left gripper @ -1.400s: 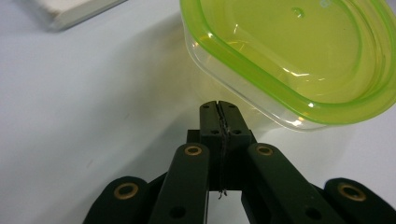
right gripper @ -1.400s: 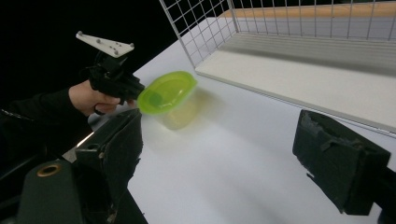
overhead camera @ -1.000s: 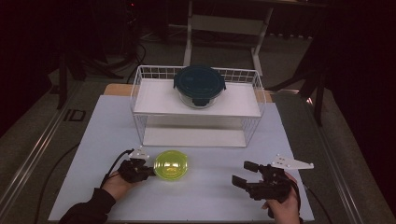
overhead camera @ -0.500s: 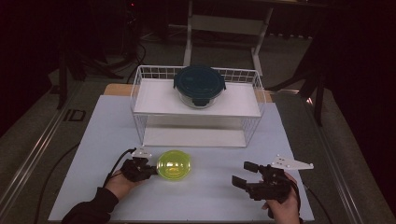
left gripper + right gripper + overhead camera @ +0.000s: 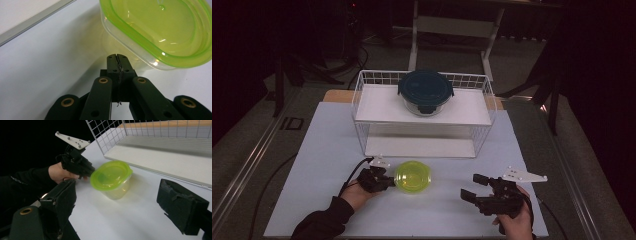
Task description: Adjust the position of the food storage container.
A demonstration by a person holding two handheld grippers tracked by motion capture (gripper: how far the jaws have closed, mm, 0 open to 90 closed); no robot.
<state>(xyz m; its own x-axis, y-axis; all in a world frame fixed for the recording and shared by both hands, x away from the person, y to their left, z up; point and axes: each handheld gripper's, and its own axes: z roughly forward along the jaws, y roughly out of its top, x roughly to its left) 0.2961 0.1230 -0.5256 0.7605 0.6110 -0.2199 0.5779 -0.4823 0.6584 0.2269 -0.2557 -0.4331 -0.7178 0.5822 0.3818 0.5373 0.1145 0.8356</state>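
Note:
A clear round container with a yellow-green lid [image 5: 412,176] stands on the white table in front of the wire rack. My left gripper [image 5: 387,181] is at its left side, jaws shut together with nothing between them. In the left gripper view the closed tips [image 5: 117,58] sit against the container's wall [image 5: 140,58], just under the lid rim [image 5: 155,32]. My right gripper [image 5: 474,187] rests at the front right, open and empty, pointing left at the container [image 5: 111,178]. Its own view frames the left gripper [image 5: 85,171] between its two wide jaws.
A white wire rack [image 5: 362,115] stands at the back of the table, with a glass container under a dark blue lid [image 5: 426,91] on its upper shelf. Its lower shelf [image 5: 419,147] is bare. Bare white tabletop [image 5: 442,210] lies between the two hands.
My left gripper has slid to the right, and the yellow-green container has shifted right with it. The right gripper has stayed in place.

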